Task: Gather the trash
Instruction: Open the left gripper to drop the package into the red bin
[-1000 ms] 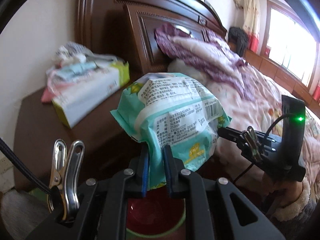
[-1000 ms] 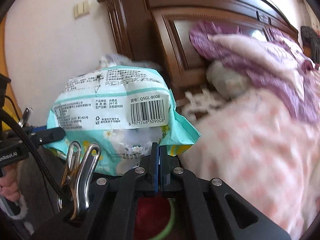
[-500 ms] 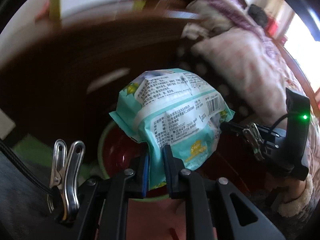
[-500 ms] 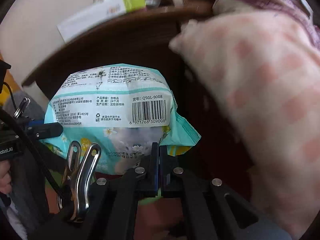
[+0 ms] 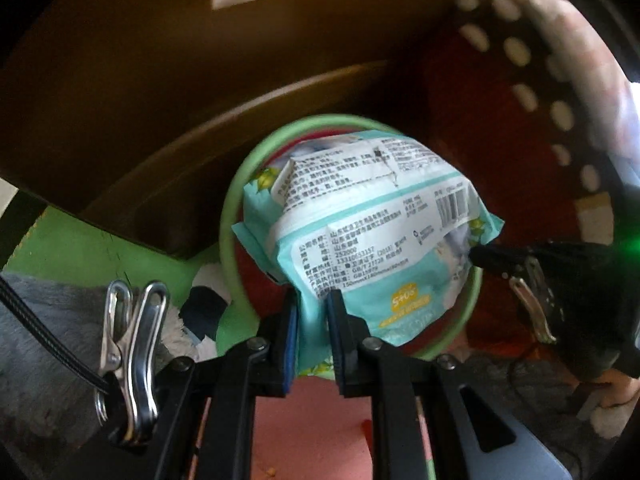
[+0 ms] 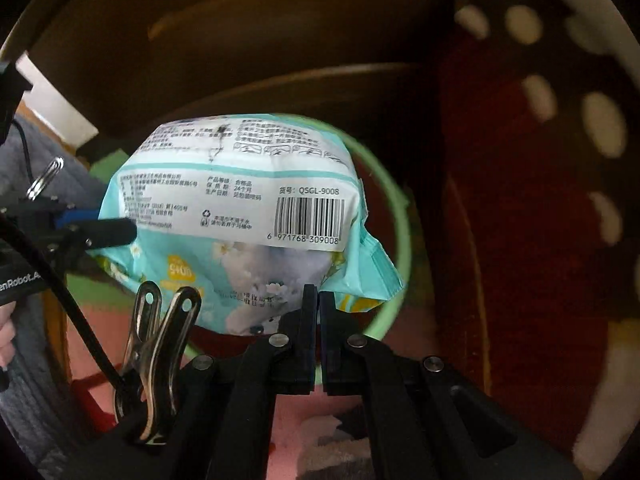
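Observation:
A teal and white plastic package (image 5: 372, 232) printed with text and a barcode hangs between both grippers, right over the mouth of a bin with a pale green rim (image 5: 228, 216) and a red inside. My left gripper (image 5: 312, 312) is shut on the package's lower edge. My right gripper (image 6: 319, 300) pinches the other bottom edge of the package (image 6: 240, 208), its jaws pressed together on the film. Both point steeply down. In the right wrist view the green rim (image 6: 400, 240) curves around behind the package.
The dark brown front of a nightstand (image 5: 160, 80) rises just behind the bin. A spotted bed cover (image 5: 560, 80) hangs at the right. Green and pink floor mats (image 5: 80, 240) lie around the bin. A grey fuzzy sleeve (image 6: 24, 360) shows at the left edge.
Both grippers have dropped and tipped downward with the package, from the level of the bed and nightstand top to just above the bin. Neither grip has changed.

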`<state>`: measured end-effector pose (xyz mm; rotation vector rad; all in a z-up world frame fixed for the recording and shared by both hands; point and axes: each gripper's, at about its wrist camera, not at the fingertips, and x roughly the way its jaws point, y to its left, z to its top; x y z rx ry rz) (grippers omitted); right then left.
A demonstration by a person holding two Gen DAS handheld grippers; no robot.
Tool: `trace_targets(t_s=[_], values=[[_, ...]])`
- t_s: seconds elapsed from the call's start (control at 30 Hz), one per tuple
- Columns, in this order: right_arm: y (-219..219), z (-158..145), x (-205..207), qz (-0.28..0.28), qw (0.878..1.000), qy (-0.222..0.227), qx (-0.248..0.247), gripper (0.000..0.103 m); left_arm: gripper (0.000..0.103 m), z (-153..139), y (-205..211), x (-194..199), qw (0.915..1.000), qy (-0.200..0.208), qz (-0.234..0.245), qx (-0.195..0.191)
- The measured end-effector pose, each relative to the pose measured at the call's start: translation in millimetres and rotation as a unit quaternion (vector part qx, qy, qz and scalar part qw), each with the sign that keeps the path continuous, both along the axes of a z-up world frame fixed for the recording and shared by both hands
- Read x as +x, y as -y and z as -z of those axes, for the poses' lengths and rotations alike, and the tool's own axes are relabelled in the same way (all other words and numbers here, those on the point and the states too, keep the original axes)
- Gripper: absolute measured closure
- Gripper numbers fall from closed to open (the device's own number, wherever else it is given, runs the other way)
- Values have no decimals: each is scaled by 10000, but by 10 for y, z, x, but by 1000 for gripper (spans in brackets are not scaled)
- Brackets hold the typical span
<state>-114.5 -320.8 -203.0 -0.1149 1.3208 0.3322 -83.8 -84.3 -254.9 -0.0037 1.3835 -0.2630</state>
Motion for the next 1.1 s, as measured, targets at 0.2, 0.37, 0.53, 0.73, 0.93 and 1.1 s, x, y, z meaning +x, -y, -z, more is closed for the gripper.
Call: trace_targets(t_s=[0.2, 0.37, 0.53, 0.73, 0.93, 1.1], values=[[-215, 234, 147, -166, 9977, -297, -590, 100, 88, 240, 118, 145, 9997, -199, 50, 109], [-238, 331, 188, -160, 9972, -351, -640, 100, 87, 315, 117, 182, 9997, -216, 28, 135], [-338, 356, 123, -226, 9968, -338, -692, 98, 80, 343, 132, 251, 9992, -232, -90, 304], [-384, 303, 136, -273, 9965, -429, -665, 64, 52, 293, 129, 268, 9994, -100, -144, 307], [-460, 218, 101, -392, 9964, -367, -655, 38, 43, 291, 98, 270, 9991, -207, -150, 340], [-507, 104, 73, -450, 9961, -319, -689, 30, 41, 343, 132, 253, 9990, -262, -206, 298]])
